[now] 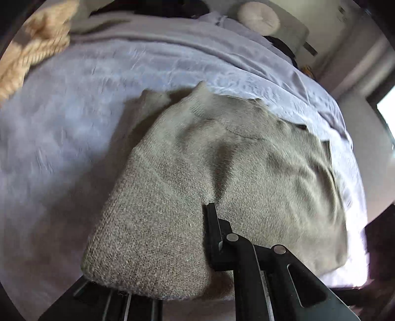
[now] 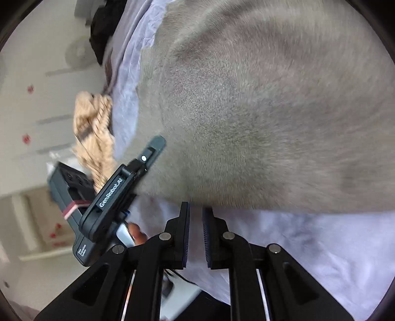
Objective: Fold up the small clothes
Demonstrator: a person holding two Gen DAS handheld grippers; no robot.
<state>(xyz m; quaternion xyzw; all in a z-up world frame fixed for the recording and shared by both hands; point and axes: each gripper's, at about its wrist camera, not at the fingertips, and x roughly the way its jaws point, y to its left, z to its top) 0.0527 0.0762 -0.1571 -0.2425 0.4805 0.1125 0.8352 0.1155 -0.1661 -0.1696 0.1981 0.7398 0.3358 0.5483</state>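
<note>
Grey knitted wool covers most of both views: a small sweater (image 1: 222, 172) lies spread on the bed, over a pale lilac sheet (image 1: 61, 148). In the left wrist view the left gripper (image 1: 209, 247) has a fold of the sweater's near edge pinched in its jaws; one black finger (image 1: 213, 229) shows on top of the knit, while the other is buried under the cloth that drapes over it. The fabric bunches up around that hold, with a dark crease running away from the finger.

From the right wrist view the right gripper (image 2: 196, 237) hovers at the sweater's (image 2: 246, 111) edge, over the sheet (image 2: 308, 247). Its jaws stand slightly parted with a narrow gap between the pads and nothing in them; whether the tips touch the hem I cannot tell. To its left the left gripper (image 2: 148, 160) shows from the side, its tip against the grey knit.

A beige cable-knit garment (image 1: 32, 49) lies crumpled at the far corner of the bed, well apart from the sweater. A round cream cushion (image 1: 259, 16) sits beyond the bed's far side. Both views are motion-blurred.
</note>
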